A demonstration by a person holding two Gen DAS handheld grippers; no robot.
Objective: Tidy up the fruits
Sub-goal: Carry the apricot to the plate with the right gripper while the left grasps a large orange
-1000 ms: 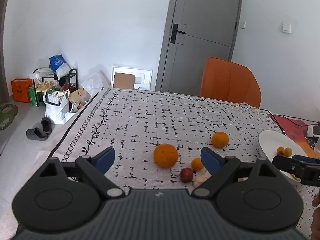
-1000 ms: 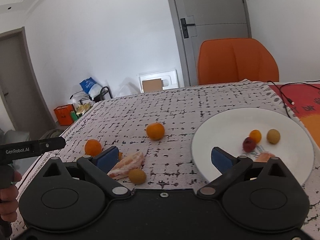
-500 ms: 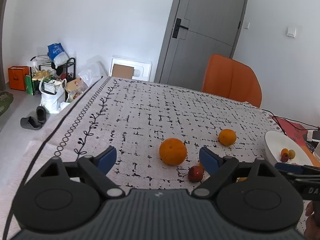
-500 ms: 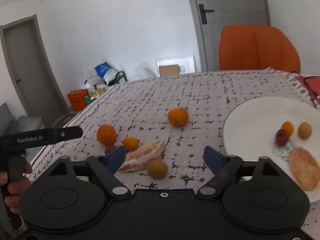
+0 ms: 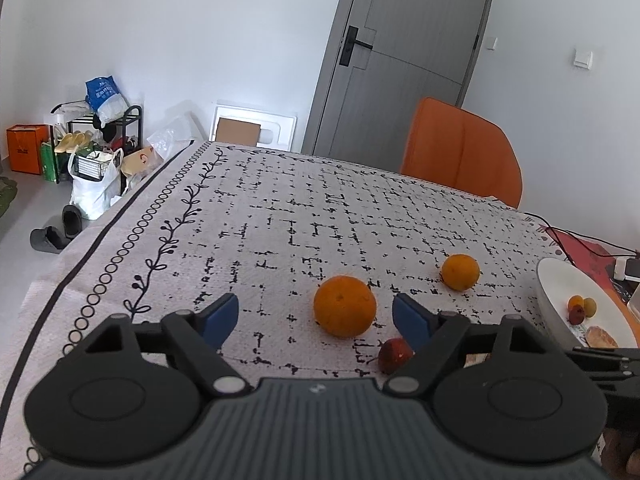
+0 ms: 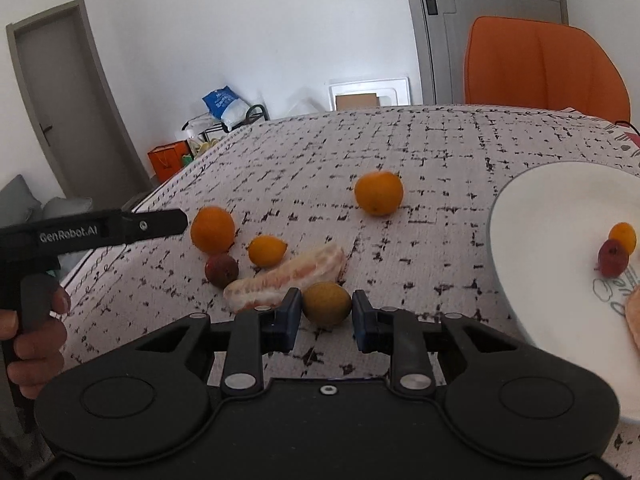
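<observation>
At lower centre of the right wrist view, the right tongs (image 6: pixel 326 312), jaws just drawn in, clamp a small olive-brown fruit (image 6: pixel 326 303) on the cloth-covered counter (image 6: pixel 420 148), beside a peeled citrus segment (image 6: pixel 286 278). The left tongs (image 5: pixel 316 314), jaws closing yet wide, frame a large orange (image 5: pixel 345 305). A white plate (image 6: pixel 532 240) sits at right.

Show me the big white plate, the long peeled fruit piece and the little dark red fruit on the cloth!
White plate (image 6: pixel 548 216), right wrist view, bare surface.
Peeled fruit piece (image 6: pixel 292 276), right wrist view, middle.
Dark red fruit (image 6: pixel 221 269), right wrist view, centre.
</observation>
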